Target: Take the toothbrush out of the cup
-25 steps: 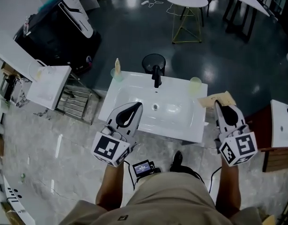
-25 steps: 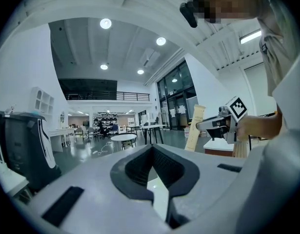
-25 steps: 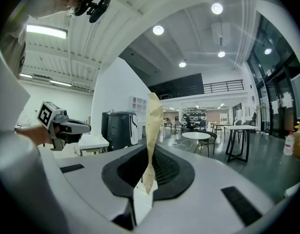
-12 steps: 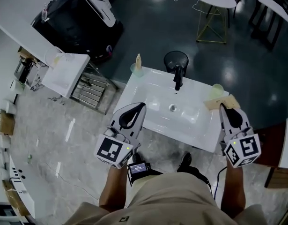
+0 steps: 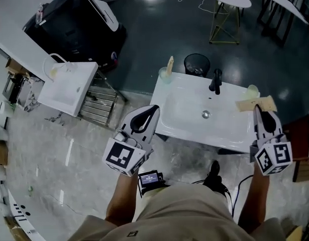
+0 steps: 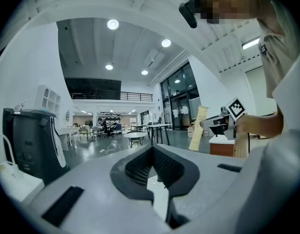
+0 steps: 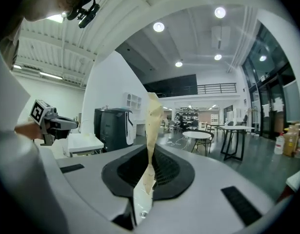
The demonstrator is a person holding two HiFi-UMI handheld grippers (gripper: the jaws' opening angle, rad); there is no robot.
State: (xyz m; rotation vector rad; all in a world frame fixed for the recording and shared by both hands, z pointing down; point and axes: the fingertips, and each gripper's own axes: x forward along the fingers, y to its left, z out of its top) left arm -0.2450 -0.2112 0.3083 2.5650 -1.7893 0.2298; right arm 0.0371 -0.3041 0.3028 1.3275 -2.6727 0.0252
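My grippers have swung sideways past the white ceramic washbasin [image 5: 229, 127]. My left gripper [image 5: 153, 109] is clenched empty, and my right gripper [image 5: 257, 109] pinches a flat tan paper-like strip [image 5: 268, 102]. The pale wooden toothbrush [image 5: 170, 64] stands in the translucent green cup [image 5: 166, 76], upper centre.

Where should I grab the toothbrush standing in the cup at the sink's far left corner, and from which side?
Grip the bare stem of the toothbrush above the rim of the cup; only that part sticks out. It stands nearly upright, so come in from the near side, probably with the left claw, which is shut and empty.
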